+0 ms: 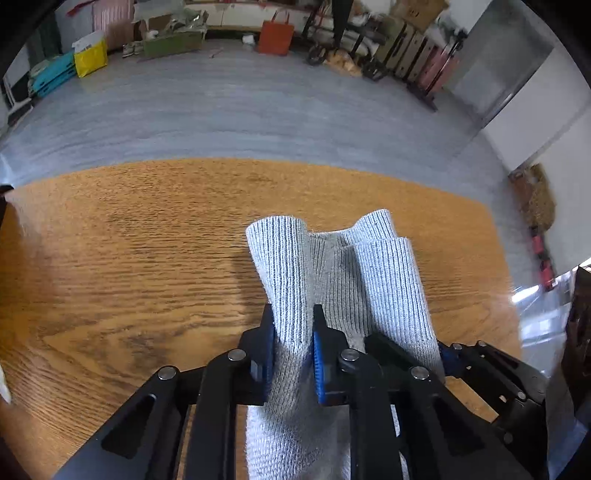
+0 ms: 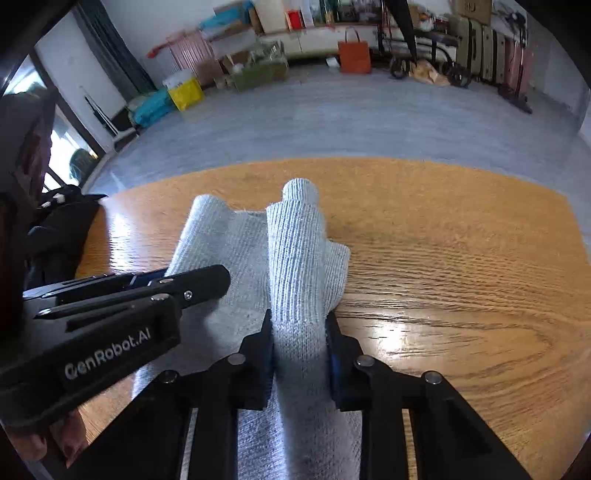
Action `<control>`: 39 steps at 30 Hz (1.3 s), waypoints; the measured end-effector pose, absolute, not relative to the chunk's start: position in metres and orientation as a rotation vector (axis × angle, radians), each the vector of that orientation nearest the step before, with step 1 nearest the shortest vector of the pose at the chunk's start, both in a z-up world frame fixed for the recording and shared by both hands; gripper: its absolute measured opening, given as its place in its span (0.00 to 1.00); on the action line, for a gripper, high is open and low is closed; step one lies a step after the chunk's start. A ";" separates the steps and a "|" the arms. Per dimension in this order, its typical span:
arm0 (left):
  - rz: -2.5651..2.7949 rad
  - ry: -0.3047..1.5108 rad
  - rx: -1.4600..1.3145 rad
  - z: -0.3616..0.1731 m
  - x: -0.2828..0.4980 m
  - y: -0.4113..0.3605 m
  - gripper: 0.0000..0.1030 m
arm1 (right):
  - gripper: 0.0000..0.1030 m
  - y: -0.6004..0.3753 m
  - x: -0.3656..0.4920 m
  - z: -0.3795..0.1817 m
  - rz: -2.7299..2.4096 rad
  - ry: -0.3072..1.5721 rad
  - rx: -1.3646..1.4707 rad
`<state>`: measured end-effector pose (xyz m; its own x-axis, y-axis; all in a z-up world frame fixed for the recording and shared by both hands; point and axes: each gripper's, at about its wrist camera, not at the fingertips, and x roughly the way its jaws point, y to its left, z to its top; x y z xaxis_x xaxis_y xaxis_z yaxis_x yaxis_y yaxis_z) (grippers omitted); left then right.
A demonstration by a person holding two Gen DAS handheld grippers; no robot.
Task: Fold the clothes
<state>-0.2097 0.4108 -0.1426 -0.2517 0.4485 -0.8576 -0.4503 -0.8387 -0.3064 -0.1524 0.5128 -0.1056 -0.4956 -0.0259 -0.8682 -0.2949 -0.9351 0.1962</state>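
Grey knit cloth [image 1: 332,280] bunches near the table [image 1: 129,258] edge, both grippers' fingers [image 1: 325,350] [image 2: 264,347] pinching its ridges.

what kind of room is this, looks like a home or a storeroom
Probably a lived-in room doubling as storage: a wooden table on a grey floor, and along the far wall a row of suitcases, an orange bag and cardboard boxes.
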 end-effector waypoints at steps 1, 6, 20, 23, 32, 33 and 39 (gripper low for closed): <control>2.120 -0.015 -1.416 -0.138 -0.206 0.405 0.16 | 0.24 0.510 -0.147 -0.100 2.573 0.504 -1.450; 2.111 -0.057 -1.256 -0.100 -0.177 0.383 0.15 | 0.24 0.499 -0.119 -0.069 2.714 0.518 -1.289; 1.988 -0.017 -1.146 -0.045 -0.040 0.302 0.15 | 0.24 0.433 0.007 -0.024 2.860 0.353 -1.265; 1.997 0.046 -1.128 -0.059 -0.011 0.297 0.15 | 0.25 0.413 0.035 -0.024 2.901 0.280 -1.257; 1.919 0.108 -1.309 -0.117 0.045 0.292 0.14 | 0.26 0.390 0.087 -0.076 2.799 0.184 -1.464; 1.915 0.131 -1.319 -0.118 0.052 0.292 0.15 | 0.27 0.388 0.092 -0.080 2.789 0.166 -1.484; 1.860 0.143 -1.446 -0.125 0.067 0.284 0.41 | 0.47 0.385 0.131 -0.090 2.723 0.139 -1.605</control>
<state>0.0670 0.2836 -0.1246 -0.0680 0.4918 -0.8681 -0.6188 -0.7033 -0.3500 0.1312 0.3855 -0.0899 -0.4851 -0.0633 -0.8722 -0.0256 -0.9959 0.0865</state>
